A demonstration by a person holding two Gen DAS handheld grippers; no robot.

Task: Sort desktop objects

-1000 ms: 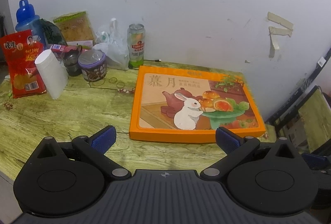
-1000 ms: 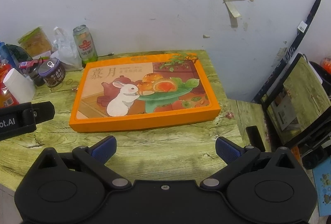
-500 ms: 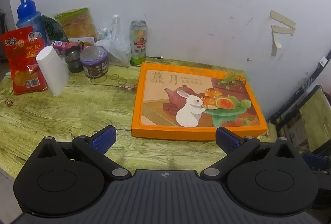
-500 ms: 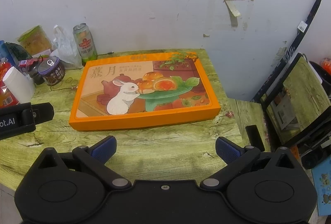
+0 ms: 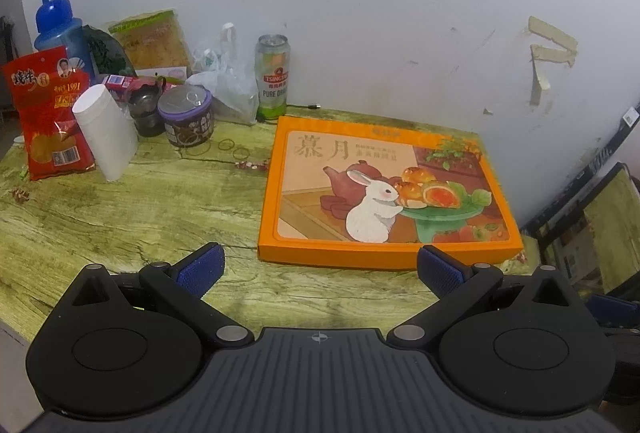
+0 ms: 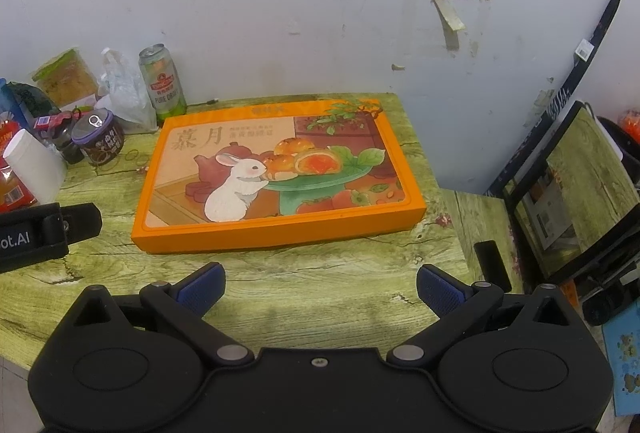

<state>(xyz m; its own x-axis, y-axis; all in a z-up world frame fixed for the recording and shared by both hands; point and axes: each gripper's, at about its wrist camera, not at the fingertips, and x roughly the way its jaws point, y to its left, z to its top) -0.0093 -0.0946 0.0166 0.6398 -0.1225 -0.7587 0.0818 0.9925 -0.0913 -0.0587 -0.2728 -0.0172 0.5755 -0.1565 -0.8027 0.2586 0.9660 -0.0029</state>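
both grippers, left & right, fingers spread wide, grasping nothing, above table front edge. orange box lies flat at table's back right; can & snack clutter at back left corner.

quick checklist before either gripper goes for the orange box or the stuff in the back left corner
1. Left gripper jaws open, holding nothing: ok.
2. Right gripper jaws open, holding nothing: ok.
3. Orange box lies flat on the table, lid shut, nothing on top: ok.
4. Bare table between both grippers and the box's near edge: ok.
5. Room around the beer can for jaws: not ok, a plastic bag crowds its left side.
6. Box weight, and whether one gripper can lift it: cannot tell.
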